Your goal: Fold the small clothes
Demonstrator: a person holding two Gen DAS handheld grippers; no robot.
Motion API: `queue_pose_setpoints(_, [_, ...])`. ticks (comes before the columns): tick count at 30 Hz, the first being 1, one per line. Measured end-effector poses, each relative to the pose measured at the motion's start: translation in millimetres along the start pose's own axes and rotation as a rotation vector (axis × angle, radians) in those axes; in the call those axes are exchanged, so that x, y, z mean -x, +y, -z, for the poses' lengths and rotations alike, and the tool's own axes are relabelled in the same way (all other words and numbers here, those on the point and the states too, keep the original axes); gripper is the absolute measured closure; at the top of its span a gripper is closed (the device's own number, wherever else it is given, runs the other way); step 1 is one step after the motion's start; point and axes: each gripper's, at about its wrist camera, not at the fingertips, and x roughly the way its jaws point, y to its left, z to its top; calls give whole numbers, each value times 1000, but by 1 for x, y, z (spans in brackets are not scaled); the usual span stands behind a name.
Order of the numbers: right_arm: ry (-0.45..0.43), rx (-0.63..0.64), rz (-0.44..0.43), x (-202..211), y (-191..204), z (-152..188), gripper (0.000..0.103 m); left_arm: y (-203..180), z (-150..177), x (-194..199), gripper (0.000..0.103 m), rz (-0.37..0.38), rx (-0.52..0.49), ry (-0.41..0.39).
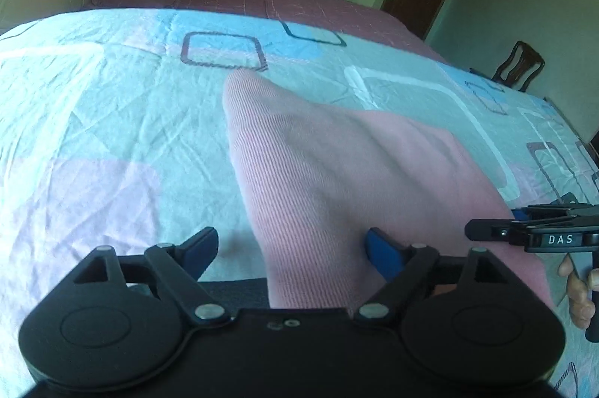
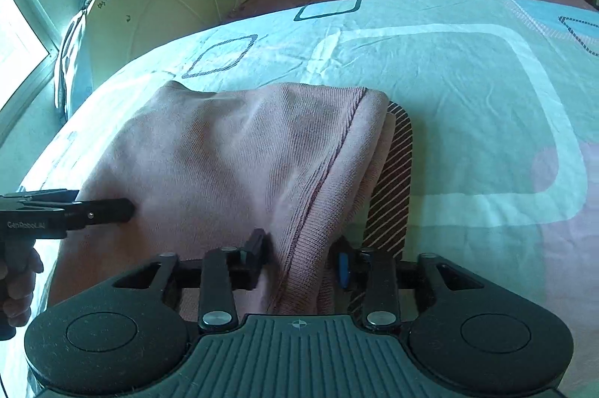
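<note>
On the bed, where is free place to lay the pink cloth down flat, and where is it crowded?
The bedsheet lies bare to the right of the pink garment, beyond the striped cloth. It is also bare left of the garment, in the left wrist view. It is crowded near the bed's front edge, where the left gripper and right gripper both work at the garment.

Bed [image 2: 468, 91] under a patterned sheet — pink garment [image 2: 232, 158] lying on it

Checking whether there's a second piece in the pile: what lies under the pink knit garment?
Under the pink ribbed knit garment, a dark brown fabric with thin pale diagonal stripes pokes out along its right edge, lying on the pale blue patterned bedsheet. The rest of it is covered.
</note>
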Motion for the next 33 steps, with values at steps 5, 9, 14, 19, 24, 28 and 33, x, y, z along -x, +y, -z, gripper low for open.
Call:
queue_pose_setpoints(5, [-138, 0, 7, 29, -11, -23, 49, 12, -20, 20, 58, 11, -24, -124])
queue_pose_setpoints(9, [-88, 87, 9, 4, 7, -46, 72, -10, -42, 1, 68, 39, -154, -86])
queue_pose_setpoints(14, [29, 223, 169, -50, 13, -47, 83, -33, -48, -44, 73, 9, -281, 41])
queue_pose_setpoints(19, [24, 216, 178, -51, 5, -41, 83, -32, -40, -56, 73, 3, -279, 44])
queue_pose_setpoints(24, [26, 188, 185, -45, 8, -45, 83, -26, -51, -43, 73, 41, -253, -19])
queue_pose_setpoints(28, [14, 164, 187, -44, 7, -45, 83, -23, -62, -72, 67, -57, -289, 44])
queue_pose_setpoints(33, [16, 104, 197, -44, 6, -47, 82, -11, -68, -76, 67, -40, -193, 65])
